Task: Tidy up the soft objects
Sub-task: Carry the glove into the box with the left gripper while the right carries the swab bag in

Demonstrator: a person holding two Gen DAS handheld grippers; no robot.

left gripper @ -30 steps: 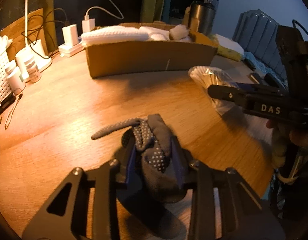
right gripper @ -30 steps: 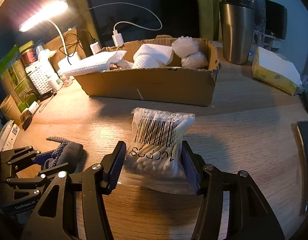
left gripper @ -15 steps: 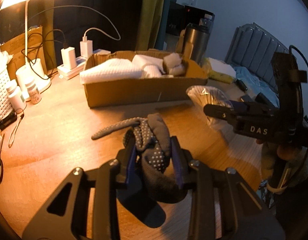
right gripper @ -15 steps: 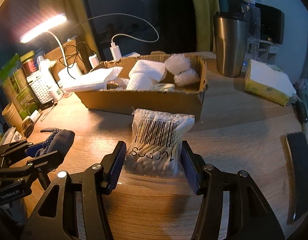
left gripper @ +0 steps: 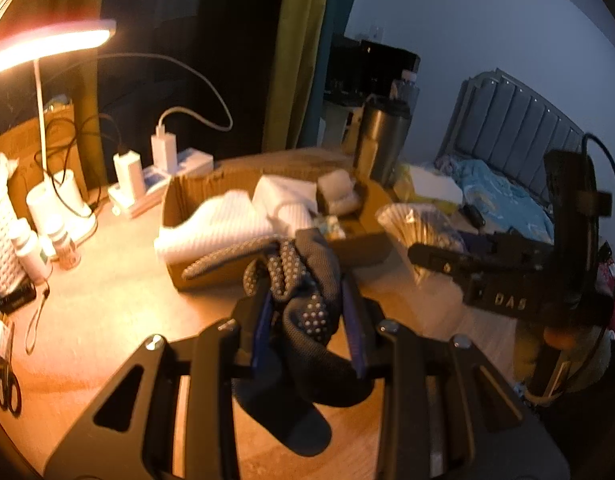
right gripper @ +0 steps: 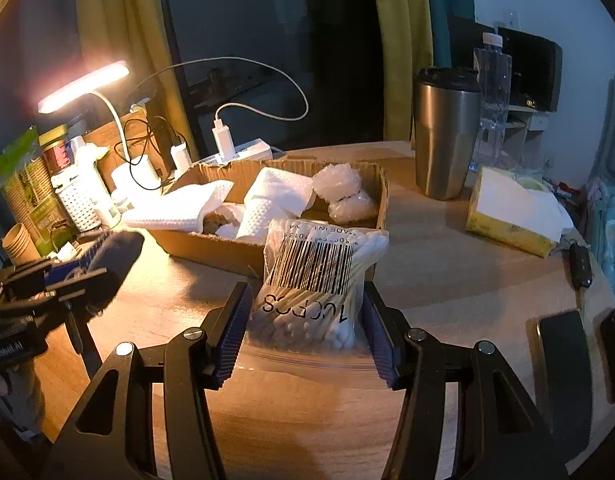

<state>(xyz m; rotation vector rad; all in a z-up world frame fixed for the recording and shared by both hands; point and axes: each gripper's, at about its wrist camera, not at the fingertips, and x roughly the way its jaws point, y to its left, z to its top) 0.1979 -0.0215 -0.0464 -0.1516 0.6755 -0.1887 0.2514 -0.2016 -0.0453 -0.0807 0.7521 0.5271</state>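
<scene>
My left gripper is shut on a dark grey glove with grip dots and holds it in the air above the wooden table, just short of the cardboard box. My right gripper is shut on a clear bag of cotton swabs, also lifted, in front of the box. The box holds white towels and wrapped white bundles. Each gripper shows in the other's view: the right one at right, the left one at left.
A lit desk lamp, chargers and cables, bottles and a white basket stand at the back left. A steel tumbler, a tissue pack, a key fob and phones lie at right. Scissors lie far left.
Both grippers have risen from the table with their loads and moved toward the box. The glove and the swab bag are now off the tabletop.
</scene>
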